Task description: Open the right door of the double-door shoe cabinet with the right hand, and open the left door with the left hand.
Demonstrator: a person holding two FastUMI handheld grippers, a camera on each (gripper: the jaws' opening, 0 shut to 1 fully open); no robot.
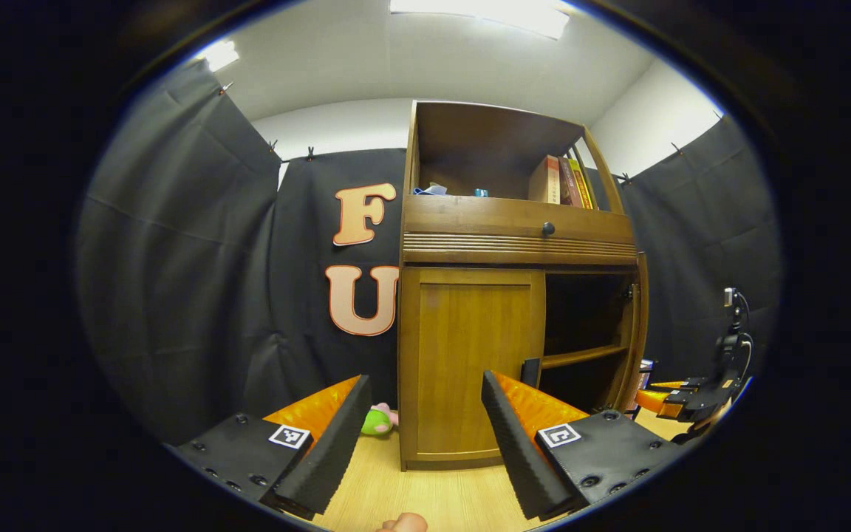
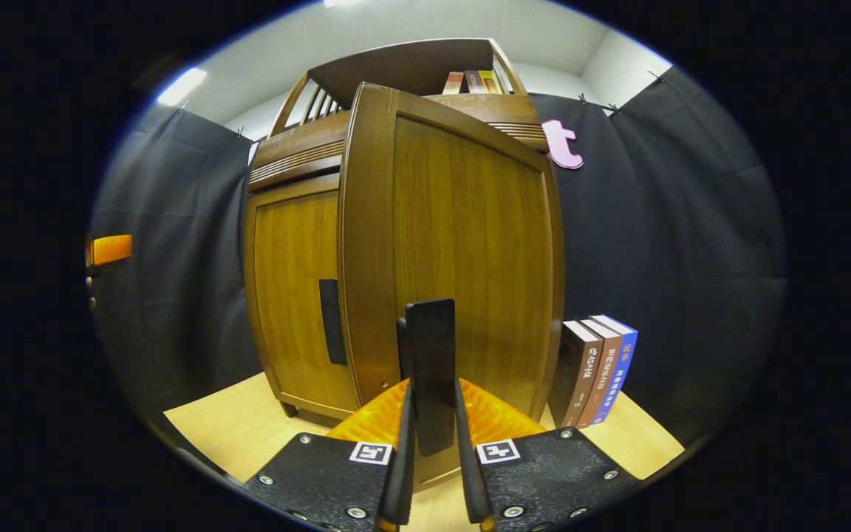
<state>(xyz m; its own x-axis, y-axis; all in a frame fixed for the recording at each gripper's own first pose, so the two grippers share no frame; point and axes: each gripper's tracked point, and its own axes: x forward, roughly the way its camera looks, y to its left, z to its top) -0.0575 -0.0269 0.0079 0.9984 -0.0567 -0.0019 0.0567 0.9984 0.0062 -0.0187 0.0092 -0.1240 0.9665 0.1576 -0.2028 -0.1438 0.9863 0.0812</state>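
The wooden shoe cabinet stands on a pale wood floor. Its left door is closed, with a dark handle at its right edge. The right door is swung out, baring dark shelves. My left gripper is open, a short way in front of the left door and touching nothing. In the right gripper view, the right door stands wide open close ahead, and my right gripper is shut on its dark upright handle. The left door and its handle lie behind it.
Three books stand on the floor right of the open door. A green and pink plush toy lies left of the cabinet's base. More books sit on the top shelf above a drawer knob. Black cloth walls surround the booth.
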